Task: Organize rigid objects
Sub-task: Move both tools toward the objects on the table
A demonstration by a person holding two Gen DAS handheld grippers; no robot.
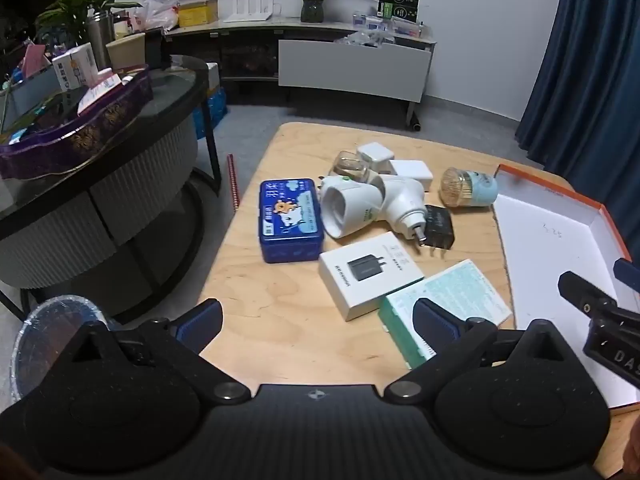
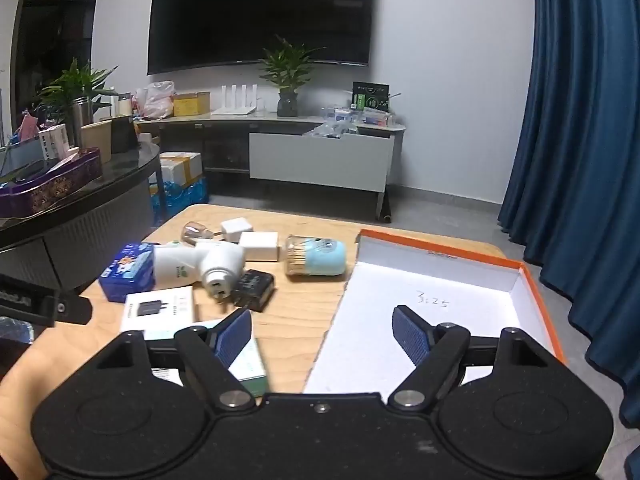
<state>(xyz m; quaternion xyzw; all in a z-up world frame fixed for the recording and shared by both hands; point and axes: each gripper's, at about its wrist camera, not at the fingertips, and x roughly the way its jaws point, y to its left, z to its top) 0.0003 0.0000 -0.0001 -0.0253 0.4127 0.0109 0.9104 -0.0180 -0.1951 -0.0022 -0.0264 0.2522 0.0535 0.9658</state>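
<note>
**Both grippers spread wide and empty over the cluttered counter**

The left gripper [image 1: 318, 322] sits low over the near edge of the wooden counter [image 1: 280, 320], its blue pads far apart with nothing between them. Its right pad hides part of a green-and-white flat box [image 1: 460, 292] lying just behind it. The right gripper [image 2: 322, 330] is likewise released, jaws wide and holding nothing; one pad hangs over the same green-and-white box, the other over the white floor of the orange-rimmed box lid [image 2: 440, 276], which lies empty on the right side of the counter with handwriting on its base.

The things to be sorted lie in a loose heap on the counter, left of the lid: a blue tin [image 1: 290, 220], a white charger box [image 1: 370, 274], two white plug-in devices [image 1: 372, 208] leaning on each other, a black charger [image 1: 440, 226] touching one of them, two small white adapters [image 1: 400, 164], a clear-capped item [image 1: 350, 166] too indistinct to name, and a toothpick jar [image 1: 468, 188] on its side just beside the lid.

The lid's right end is cut off in the left wrist view, where only the tip of the right gripper shows. Print on the boxes is unreadable.
</note>
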